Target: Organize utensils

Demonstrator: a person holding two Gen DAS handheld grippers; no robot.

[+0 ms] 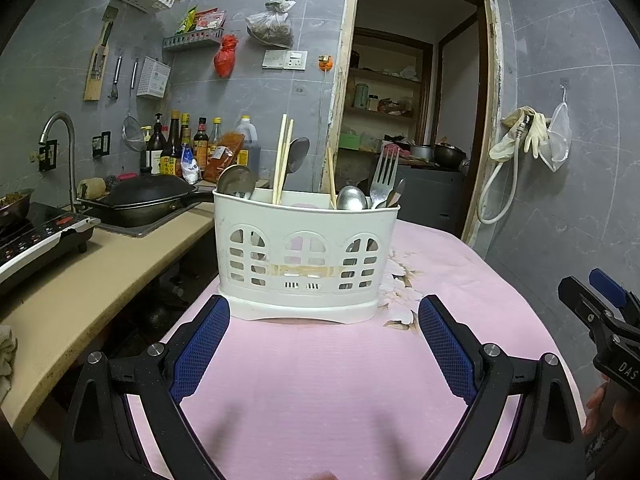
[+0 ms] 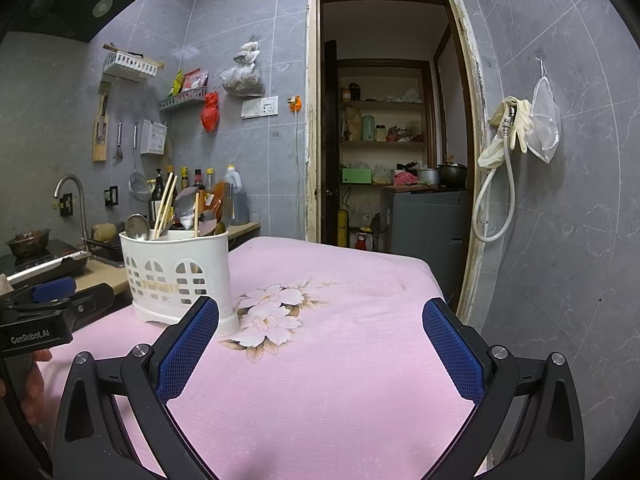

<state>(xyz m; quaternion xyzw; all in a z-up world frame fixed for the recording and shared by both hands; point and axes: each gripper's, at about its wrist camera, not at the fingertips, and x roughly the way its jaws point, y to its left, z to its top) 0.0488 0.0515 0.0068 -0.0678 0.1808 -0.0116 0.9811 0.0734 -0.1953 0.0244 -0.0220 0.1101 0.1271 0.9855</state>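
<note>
A white plastic utensil caddy stands upright on the pink tablecloth, directly ahead of my left gripper, which is open and empty just short of the caddy's base. Inside it stand wooden chopsticks, several metal spoons and a fork. In the right wrist view the caddy sits at the left, beyond the left finger of my right gripper. That gripper is open and holds nothing, over the flower print. The right gripper also shows at the left view's right edge.
A beige counter runs along the left with an induction cooker, a black wok, a faucet and sauce bottles. An open doorway lies behind the table; a tiled wall with a hose stands at the right.
</note>
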